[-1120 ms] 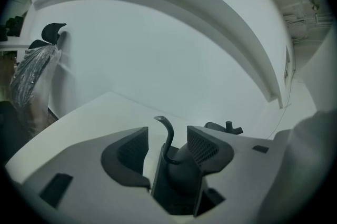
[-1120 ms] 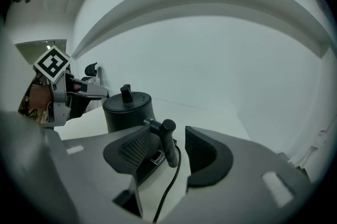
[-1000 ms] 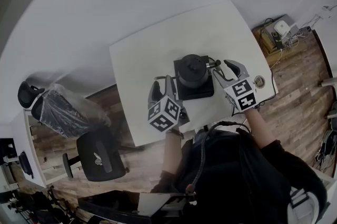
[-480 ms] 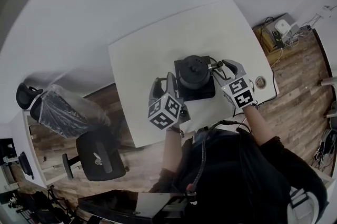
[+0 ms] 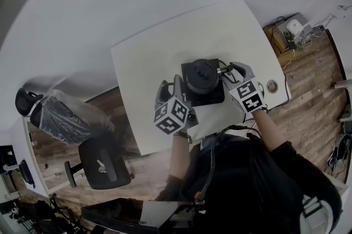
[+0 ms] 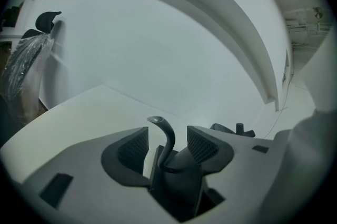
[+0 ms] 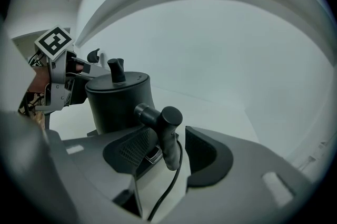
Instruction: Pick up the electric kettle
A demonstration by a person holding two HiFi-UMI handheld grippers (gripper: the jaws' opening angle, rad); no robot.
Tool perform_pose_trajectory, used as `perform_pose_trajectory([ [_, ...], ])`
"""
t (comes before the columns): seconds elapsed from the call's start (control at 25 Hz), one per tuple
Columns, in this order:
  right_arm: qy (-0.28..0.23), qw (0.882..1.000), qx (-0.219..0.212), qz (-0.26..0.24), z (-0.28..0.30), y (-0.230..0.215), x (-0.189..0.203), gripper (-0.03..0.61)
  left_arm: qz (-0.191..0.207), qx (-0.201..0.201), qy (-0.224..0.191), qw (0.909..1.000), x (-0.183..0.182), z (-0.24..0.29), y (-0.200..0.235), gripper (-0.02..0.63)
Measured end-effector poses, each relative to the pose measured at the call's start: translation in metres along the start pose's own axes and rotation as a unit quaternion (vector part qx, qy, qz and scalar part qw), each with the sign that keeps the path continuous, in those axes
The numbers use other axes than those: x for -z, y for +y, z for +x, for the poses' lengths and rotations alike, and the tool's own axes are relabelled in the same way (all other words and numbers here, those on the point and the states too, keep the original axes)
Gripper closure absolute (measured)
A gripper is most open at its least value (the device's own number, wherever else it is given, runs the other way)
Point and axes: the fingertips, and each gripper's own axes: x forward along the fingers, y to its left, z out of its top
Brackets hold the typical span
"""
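The black electric kettle (image 5: 202,74) stands on its square black base (image 5: 204,96) in the middle of the white table (image 5: 148,56). My left gripper (image 5: 169,85) is at the kettle's left side. In the left gripper view the thin curved spout (image 6: 167,136) rises between the open jaws of the left gripper (image 6: 167,141), with a gap on each side. My right gripper (image 5: 231,71) is at the kettle's right side. In the right gripper view the right gripper (image 7: 171,146) is open around the kettle's handle (image 7: 167,130), beside the kettle body (image 7: 118,104) and lid knob (image 7: 116,69).
A black cable (image 7: 166,191) runs from the base toward the right gripper. A small round object (image 5: 270,85) lies near the table's right edge. Office chairs (image 5: 102,164) stand on the wooden floor to the left, one wrapped in plastic (image 5: 63,117). A box of electronics (image 5: 289,34) sits at the right.
The right gripper has moved left toward the kettle, bringing its jaws around the handle. The left gripper has shifted only slightly. The kettle has not moved.
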Motion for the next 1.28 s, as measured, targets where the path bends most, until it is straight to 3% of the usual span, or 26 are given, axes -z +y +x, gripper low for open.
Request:
perform_pose_trajectory([
  [0.68, 0.011, 1.000, 0.006, -0.012, 0.0047, -0.0050, 0.0051, 0.446, 0.006, -0.010, -0.011, 0.9999, -0.0005, 0.0049, -0.0009, 0.400],
  [1.04, 0.011, 1.000, 0.005, -0.021, 0.0040, -0.0028, 0.0054, 0.474, 0.016, -0.037, -0.026, 0.9989, -0.0039, 0.0023, 0.0018, 0.562],
  [1.28, 0.011, 1.000, 0.008, -0.021, 0.0057, -0.0036, 0.0058, 0.474, 0.024, -0.043, -0.028, 0.9984, -0.0039, 0.0037, 0.0004, 0.581],
])
